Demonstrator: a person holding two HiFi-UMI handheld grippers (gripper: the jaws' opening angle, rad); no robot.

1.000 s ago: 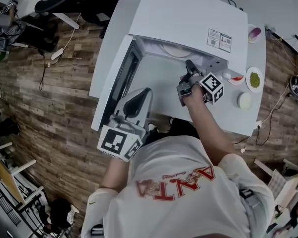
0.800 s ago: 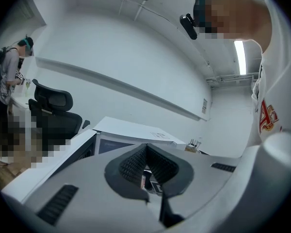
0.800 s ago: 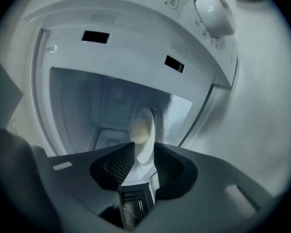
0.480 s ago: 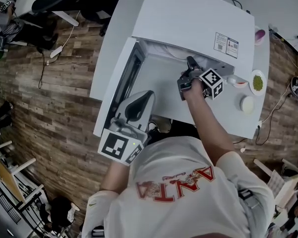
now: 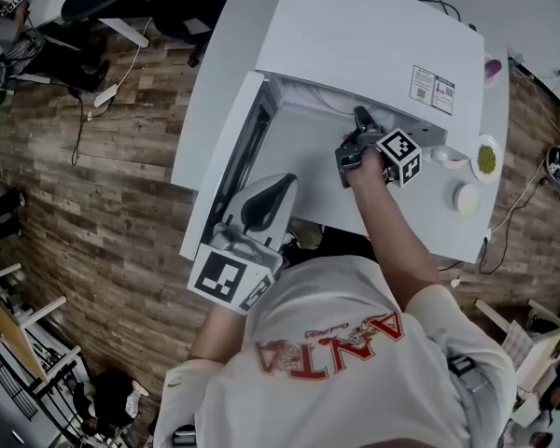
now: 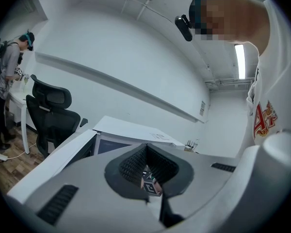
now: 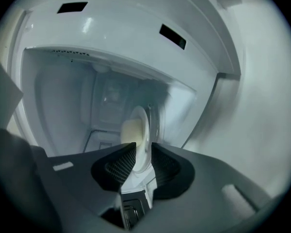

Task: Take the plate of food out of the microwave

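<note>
The jaws of the right gripper [image 7: 142, 148] had just been closed on the rim of the plate [image 7: 145, 123], judged stiff, slippery, breakable

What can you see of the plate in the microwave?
The plate is white, round and glossy, and the right gripper view shows it nearly edge-on. Pale yellowish food lies on it. It sits inside the open microwave. Its near rim stands between the jaws of the right gripper, which have just been closing on it. Whether the pads already press it is unclear. What it rests on is hidden.
</note>
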